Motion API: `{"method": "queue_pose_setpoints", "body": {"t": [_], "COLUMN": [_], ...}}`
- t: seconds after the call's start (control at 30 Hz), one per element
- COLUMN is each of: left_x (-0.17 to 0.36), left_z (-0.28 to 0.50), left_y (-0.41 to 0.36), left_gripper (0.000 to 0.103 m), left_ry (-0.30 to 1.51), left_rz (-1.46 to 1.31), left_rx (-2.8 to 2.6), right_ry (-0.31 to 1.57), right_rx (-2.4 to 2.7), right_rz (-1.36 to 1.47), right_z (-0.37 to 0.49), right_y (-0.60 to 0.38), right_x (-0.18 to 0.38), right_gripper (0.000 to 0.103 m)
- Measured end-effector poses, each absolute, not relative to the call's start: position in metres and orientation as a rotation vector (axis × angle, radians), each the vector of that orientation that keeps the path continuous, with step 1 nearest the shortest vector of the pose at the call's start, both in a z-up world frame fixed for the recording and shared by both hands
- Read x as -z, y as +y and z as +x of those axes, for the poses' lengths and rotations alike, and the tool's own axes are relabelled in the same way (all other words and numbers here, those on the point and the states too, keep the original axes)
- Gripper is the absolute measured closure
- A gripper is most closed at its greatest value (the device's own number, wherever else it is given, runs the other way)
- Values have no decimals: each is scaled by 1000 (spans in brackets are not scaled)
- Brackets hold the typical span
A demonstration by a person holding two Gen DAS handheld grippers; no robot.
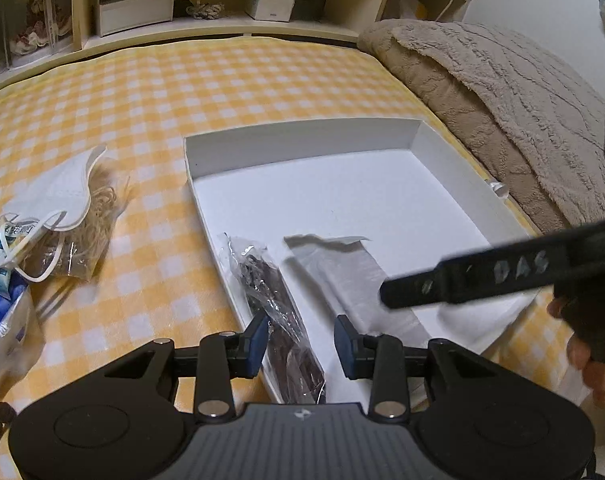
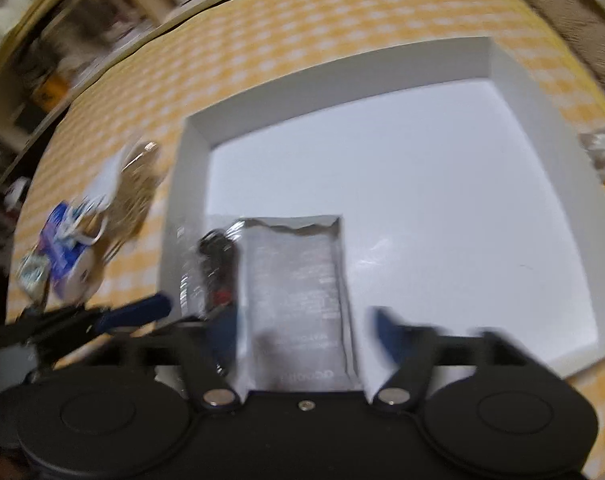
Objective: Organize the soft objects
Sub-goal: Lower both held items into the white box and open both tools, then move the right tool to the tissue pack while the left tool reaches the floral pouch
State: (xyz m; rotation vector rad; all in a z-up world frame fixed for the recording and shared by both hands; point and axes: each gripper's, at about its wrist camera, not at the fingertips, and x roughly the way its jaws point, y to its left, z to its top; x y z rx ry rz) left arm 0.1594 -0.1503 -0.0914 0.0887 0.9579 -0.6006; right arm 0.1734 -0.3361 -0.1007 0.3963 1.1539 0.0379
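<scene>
Starting nearest the cameras and working outward, all places are given from the white box.

1. Left gripper: over the box's near left corner, jaws apart. The dark wrapped bundle passes between them, with a gap visible at the right pad, so it is not clamped.
2. Right gripper: over the box's near edge, jaws spread wide. The view is blurred. Nothing is gripped. One of its fingers crosses the left wrist view, with a person's hand behind it.
3. Dark wrapped bundle: inside the box, against its left wall, long axis parallel to that wall.
4. Silver flat packet: inside the box, just right of the bundle and parallel to it. It lies flat on the floor between the right gripper's fingers.
5. White face mask, bag of tan strands and blue pack: heaped on the checked sheet, outside the box and well to its left.
6. Brown blanket: beyond the box's right side.
7. Shelf with tissue box: past the far wall.

Judgement: the heap remains unsorted. It lies left of both grippers, and the left one is nearer.
</scene>
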Motion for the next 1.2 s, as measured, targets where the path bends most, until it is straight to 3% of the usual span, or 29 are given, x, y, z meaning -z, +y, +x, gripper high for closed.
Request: {"method": "queue_pose_setpoints", "body": {"t": [0.4, 0.6, 0.67, 0.87, 1.0, 1.2], "left_x": [85, 75, 72, 62, 54, 37], "left_z": [157, 154, 154, 150, 148, 139], "left_y": [-150, -143, -140, -126, -115, -103], "left_gripper": [64, 37, 23, 5, 0, 0], "left_ry": [953, 943, 938, 928, 917, 882], "left_rz": [82, 58, 49, 38, 21, 3], "left_rx": [598, 581, 576, 526, 503, 482], "right_ry": [1084, 1018, 1007, 967, 948, 913], "right_rx": [-23, -12, -9, 28, 27, 22], "right_rz": [430, 435, 418, 385, 339, 276], "right_z": [165, 155, 151, 135, 123, 106], "right_y": [-345, -351, -350, -352, -350, -346], "right_x": [88, 71, 66, 49, 34, 16], "right_gripper": [20, 19, 18, 9, 2, 0]}}
